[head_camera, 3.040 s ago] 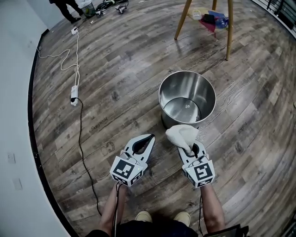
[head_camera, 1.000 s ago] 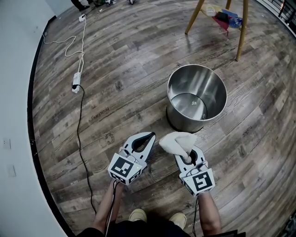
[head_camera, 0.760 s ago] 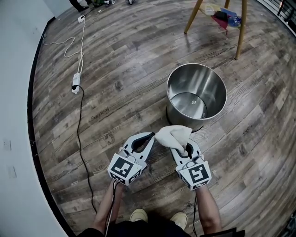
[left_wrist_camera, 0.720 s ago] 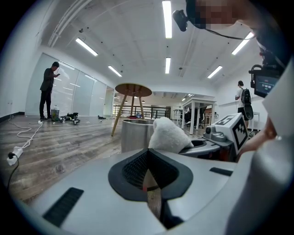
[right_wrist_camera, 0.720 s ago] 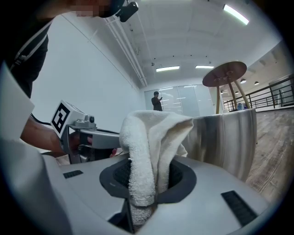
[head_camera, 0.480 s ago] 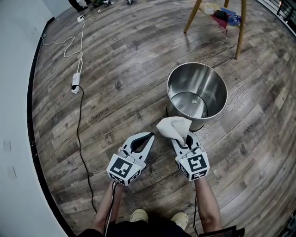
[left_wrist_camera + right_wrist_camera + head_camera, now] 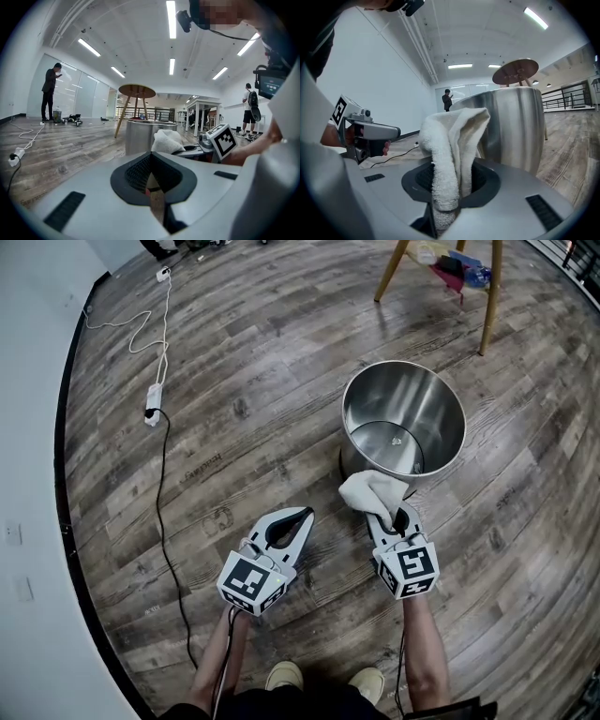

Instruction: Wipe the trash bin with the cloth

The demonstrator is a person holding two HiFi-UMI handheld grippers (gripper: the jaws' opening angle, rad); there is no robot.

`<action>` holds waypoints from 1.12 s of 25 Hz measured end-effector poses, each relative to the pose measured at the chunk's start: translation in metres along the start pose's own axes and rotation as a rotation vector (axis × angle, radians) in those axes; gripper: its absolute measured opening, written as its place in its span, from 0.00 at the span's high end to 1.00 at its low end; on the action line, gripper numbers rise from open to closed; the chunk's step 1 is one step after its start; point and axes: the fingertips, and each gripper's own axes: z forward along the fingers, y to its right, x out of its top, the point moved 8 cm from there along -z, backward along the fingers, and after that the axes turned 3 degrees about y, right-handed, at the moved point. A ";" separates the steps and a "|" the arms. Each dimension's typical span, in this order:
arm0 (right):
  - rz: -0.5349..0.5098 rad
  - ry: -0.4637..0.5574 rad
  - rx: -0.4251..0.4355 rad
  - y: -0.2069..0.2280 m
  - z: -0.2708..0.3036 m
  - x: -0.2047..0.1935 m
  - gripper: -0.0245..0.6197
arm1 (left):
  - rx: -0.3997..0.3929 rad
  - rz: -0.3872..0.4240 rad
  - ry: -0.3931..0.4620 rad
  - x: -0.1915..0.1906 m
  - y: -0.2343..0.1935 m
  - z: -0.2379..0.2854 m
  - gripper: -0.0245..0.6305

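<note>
Beside the bin (image 7: 442, 409), the right gripper (image 7: 392, 517) squeezes the cloth (image 7: 369, 491), which hides its tips. The left gripper (image 7: 304, 517) is closed on nothing.

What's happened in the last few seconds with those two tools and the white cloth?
The right hand-held gripper, shut on the cloth throughout, swung away from the left hand-held gripper and forward, close to the near side of the trash bin. The left one stayed shut and empty; the bin stayed put.
</note>
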 end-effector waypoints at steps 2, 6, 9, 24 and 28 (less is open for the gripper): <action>0.003 0.003 -0.016 0.006 -0.006 -0.001 0.82 | -0.002 -0.003 -0.001 -0.001 0.000 0.001 0.96; 0.015 0.024 -0.062 0.020 -0.023 -0.002 0.82 | -0.006 -0.006 -0.004 -0.003 0.002 0.002 0.96; 0.024 0.041 -0.114 0.032 -0.039 -0.002 0.82 | -0.011 -0.006 -0.005 -0.003 0.004 0.002 0.96; 0.054 0.051 -0.297 0.098 -0.072 -0.008 0.82 | -0.012 -0.002 -0.006 -0.001 0.005 0.000 0.96; 0.069 0.054 -0.322 0.112 -0.074 -0.008 0.82 | -0.010 -0.003 -0.006 -0.001 0.006 -0.001 0.96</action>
